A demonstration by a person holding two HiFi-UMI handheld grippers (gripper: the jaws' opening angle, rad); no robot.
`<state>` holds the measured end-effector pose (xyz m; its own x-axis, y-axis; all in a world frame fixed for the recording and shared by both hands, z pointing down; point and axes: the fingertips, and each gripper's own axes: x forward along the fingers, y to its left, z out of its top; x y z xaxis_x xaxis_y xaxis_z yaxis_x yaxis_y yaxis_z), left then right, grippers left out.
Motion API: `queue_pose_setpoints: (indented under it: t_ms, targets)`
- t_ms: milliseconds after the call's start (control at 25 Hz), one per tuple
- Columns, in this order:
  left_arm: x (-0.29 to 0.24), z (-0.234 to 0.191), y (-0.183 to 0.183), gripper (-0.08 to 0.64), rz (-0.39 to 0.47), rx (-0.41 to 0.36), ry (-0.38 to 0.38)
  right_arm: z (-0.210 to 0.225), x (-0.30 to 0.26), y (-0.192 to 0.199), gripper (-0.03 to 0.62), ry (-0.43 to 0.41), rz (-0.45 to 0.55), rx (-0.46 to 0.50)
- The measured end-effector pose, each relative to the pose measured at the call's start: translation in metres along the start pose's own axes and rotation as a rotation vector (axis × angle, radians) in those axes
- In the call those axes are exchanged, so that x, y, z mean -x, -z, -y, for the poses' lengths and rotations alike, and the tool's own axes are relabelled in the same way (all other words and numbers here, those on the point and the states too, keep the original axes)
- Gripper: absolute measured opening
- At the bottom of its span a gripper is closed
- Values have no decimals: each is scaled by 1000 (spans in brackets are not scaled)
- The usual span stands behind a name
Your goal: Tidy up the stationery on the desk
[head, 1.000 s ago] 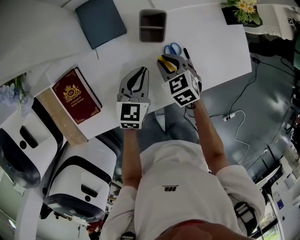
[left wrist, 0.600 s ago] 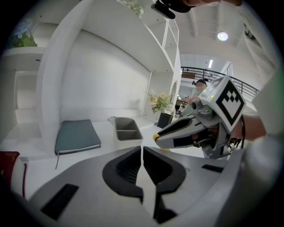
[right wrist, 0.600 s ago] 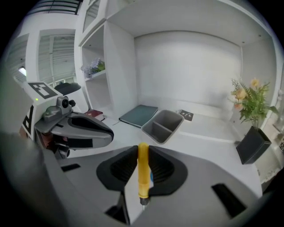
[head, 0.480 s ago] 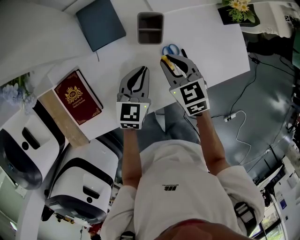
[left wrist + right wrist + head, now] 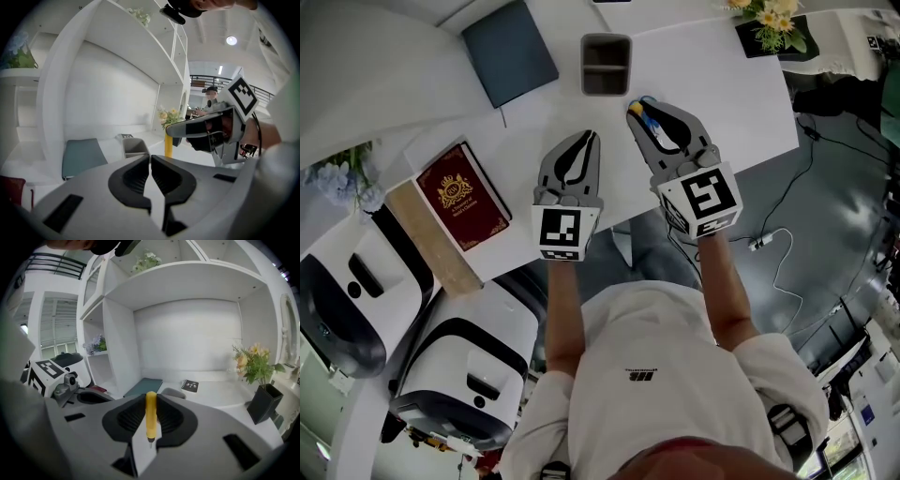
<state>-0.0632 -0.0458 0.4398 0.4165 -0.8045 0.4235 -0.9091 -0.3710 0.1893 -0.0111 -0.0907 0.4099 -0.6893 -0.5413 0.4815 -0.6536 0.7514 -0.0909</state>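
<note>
right tongs (image 5: 638, 107) grip yellow pen (image 5: 150, 416) | left tongs (image 5: 589, 140) closed | grey organizer (image 5: 606, 64) ahead | red book (image 5: 461, 197) left

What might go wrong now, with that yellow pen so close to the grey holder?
1. The pen is thin and round, pinched upright in the right gripper, so it may slip or twist.
2. The holder has two small compartments; the pen could catch the rim or divider and miss, or nudge the holder.
</note>
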Motion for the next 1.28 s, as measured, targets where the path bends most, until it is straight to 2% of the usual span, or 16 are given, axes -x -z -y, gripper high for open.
queue_pose_setpoints:
  t_ms: [280,680,840,1120,1240,1280]
  targets:
    - [1,-8,-22,0,38,-7,-22,8,-3,-36,52,-4,78,11]
    - [1,-16,-34,0,59,1,-44,10,-29,-65,52,-28,133,16]
    - [1,-18,-30,0,54,13,-53,12,-51,-59,54,-48,105,13]
    - [0,-23,-25,0,48,29,-63,13,-86,-32,57,-83,-5,13]
    - [-2,-24,-25,0,48,31,-64,14,-90,-32,127,-83,-2,19]
    - [-2,-24,-25,0,49,32,-64,15,-90,-32,129,-83,-1,21]
